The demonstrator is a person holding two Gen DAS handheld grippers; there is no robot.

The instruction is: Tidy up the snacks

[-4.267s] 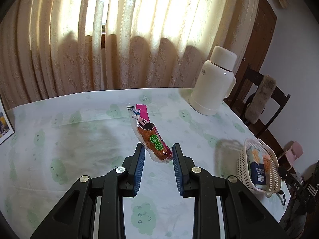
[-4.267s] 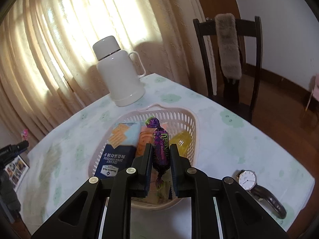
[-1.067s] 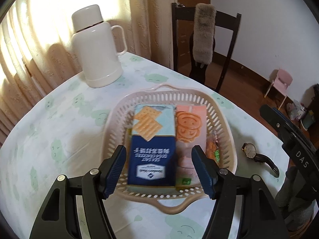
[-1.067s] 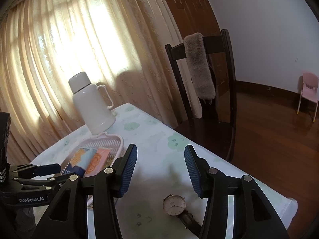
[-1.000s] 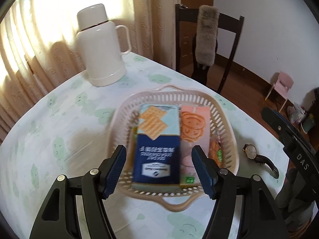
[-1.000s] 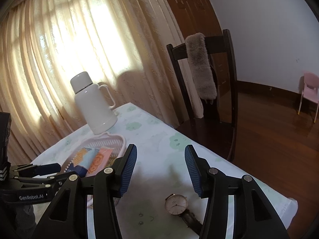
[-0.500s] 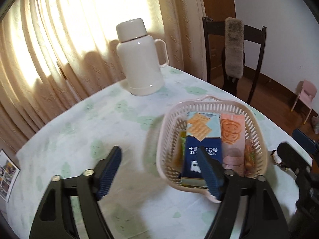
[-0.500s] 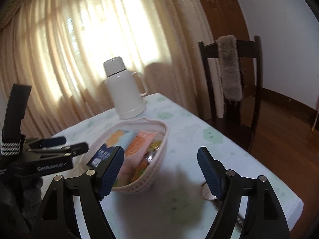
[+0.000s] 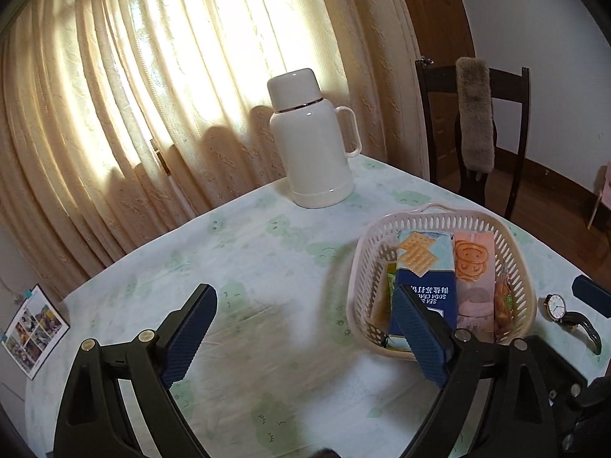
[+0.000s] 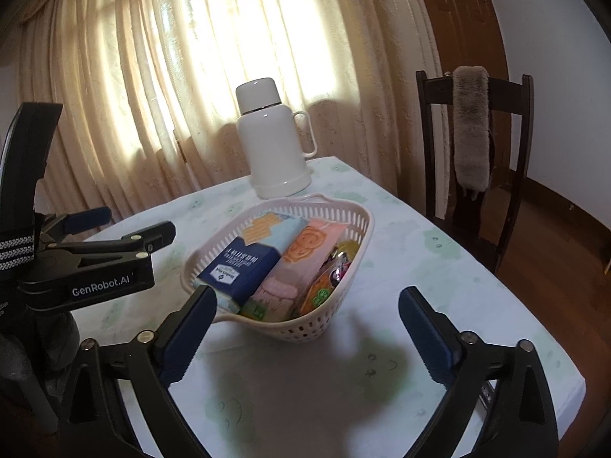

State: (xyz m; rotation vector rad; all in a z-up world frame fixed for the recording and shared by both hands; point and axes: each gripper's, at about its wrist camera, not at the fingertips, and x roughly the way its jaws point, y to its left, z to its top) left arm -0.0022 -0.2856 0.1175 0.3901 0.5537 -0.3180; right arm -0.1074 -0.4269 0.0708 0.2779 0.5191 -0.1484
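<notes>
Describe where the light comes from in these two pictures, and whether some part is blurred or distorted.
Left wrist view: daylight glows through the cream pleated curtain, overexposed behind the white thermos jug; the near green-patterned tablecloth is smeared by motion.
Right wrist view: the same backlight; a dark shadow lies before the beige plastic basket; fisheye bends the edges.

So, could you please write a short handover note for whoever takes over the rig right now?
Left gripper: open, nothing between its fingers, jaws just been opening.
Right gripper: open, empty, likewise just been opening.
Basket: on the table, holding the blue cracker box, the orange pack and small wrapped snacks.
Done: every snack in view is in the basket.
Left: none visible outside it; a watch lies beside it.
</notes>
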